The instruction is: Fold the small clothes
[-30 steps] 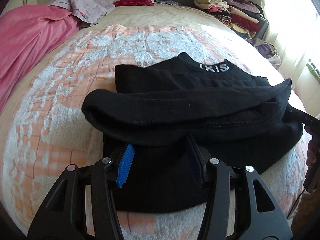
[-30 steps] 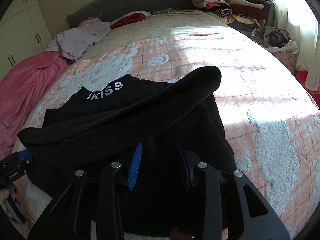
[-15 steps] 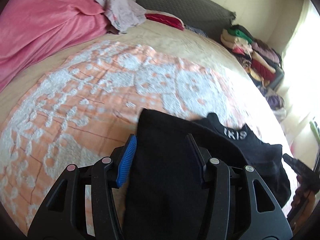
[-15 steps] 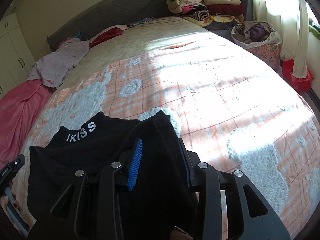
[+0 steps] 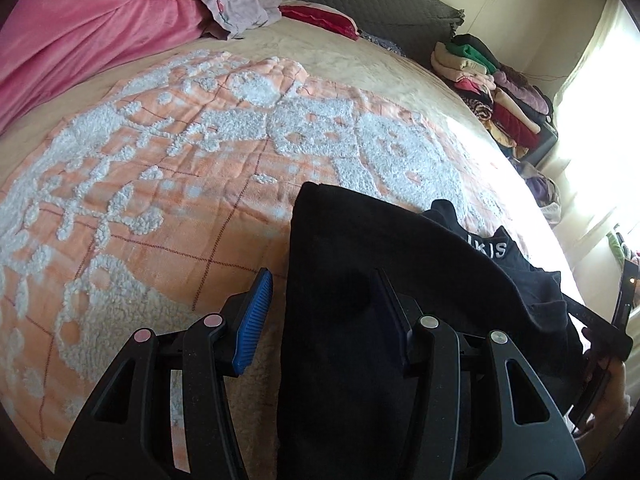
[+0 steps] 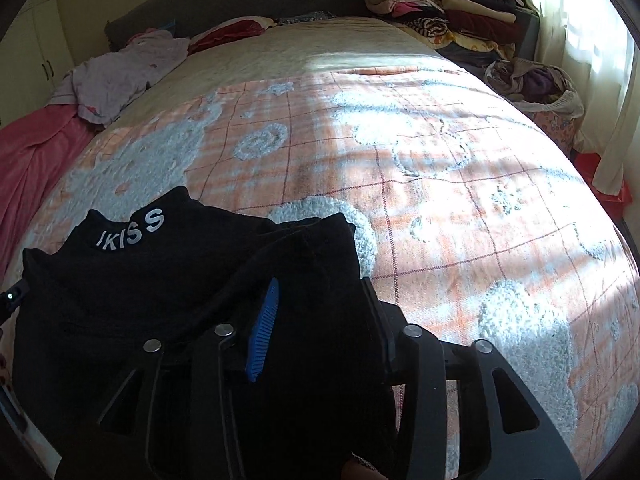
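A black top with white "IKISS" lettering at its collar [image 5: 360, 248] [image 6: 160, 280] lies folded on the orange-and-white bedspread [image 5: 160, 184]. My left gripper [image 5: 323, 280] stands open over the top's left edge. Its blue pad [image 5: 256, 316] is clear of the cloth, with bedspread showing beside it, and the other finger lies over the black fabric. My right gripper [image 6: 320, 284] is at the top's right edge, its jaws closing with black cloth filling the gap between them. The right gripper [image 5: 600, 332] shows at the left wrist view's right edge, held in a hand.
A pink blanket [image 5: 80, 32] and a heap of lilac clothes [image 5: 236, 0] lie at the bed's far left. Stacked folded clothes [image 6: 440, 4] sit at the far right corner, with a bag of clothes [image 6: 536, 84] beside the bed. A curtain [image 6: 600, 80] hangs on the right.
Both grippers slid outward over the top: the left to its left edge, the right to its right edge. The right jaws have narrowed slightly. The top itself stayed in place.
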{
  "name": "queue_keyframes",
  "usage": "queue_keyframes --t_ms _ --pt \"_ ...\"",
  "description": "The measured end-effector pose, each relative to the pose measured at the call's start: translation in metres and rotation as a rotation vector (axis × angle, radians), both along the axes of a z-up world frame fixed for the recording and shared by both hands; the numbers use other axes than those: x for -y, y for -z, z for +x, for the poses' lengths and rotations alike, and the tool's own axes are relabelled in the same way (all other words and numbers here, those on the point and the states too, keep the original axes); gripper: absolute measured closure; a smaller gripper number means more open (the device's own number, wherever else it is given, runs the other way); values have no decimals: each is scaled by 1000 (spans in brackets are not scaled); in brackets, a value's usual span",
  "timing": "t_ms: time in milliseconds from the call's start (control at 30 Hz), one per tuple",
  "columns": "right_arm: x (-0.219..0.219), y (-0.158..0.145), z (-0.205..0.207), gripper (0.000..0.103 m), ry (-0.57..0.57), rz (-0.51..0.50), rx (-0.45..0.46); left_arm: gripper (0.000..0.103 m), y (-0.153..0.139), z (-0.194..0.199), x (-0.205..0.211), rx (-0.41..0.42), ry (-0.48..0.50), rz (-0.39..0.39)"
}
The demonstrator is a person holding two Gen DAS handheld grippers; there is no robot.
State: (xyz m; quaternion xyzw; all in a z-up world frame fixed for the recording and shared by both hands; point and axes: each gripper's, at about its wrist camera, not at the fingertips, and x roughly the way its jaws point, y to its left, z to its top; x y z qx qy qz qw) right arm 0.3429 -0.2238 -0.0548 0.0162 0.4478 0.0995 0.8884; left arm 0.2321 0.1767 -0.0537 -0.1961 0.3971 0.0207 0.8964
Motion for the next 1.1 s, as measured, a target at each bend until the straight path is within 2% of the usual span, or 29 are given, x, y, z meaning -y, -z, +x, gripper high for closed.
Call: queue_keyframes --t_ms 33,100,200,233,300,433,567,667,767,833,933,1100 --pt "0 0 0 76 2 5 6 62 0 0 2 1 5 5" --pt "1 -2 -3 82 6 19 18 81 -3 -1 5 7 21 23" --pt "7 -11 -7 88 15 51 33 96 -8 -2 7 12 27 49" --pt "9 -15 -9 89 16 60 40 98 -10 -4 6 17 26 56" --pt "15 -23 -13 94 18 75 58 99 -15 -7 5 34 30 58" --pt "30 -43 -18 94 35 156 90 100 -30 -14 6 91 37 87" --pt "47 -59 -15 95 66 236 121 100 -37 -14 0 121 -1 93" --pt "61 -45 -1 96 123 229 70 100 -31 -6 -3 106 -19 99" --pt "61 -12 11 96 172 191 -38 100 -11 5 -2 40 -25 103" --pt "59 6 13 96 192 194 -70 100 -1 8 -2 13 -24 106" --pt "59 12 11 96 218 221 -67 100 0 7 -4 16 -20 100" --pt "53 3 7 94 190 164 -33 98 -7 3 -1 26 -5 120"
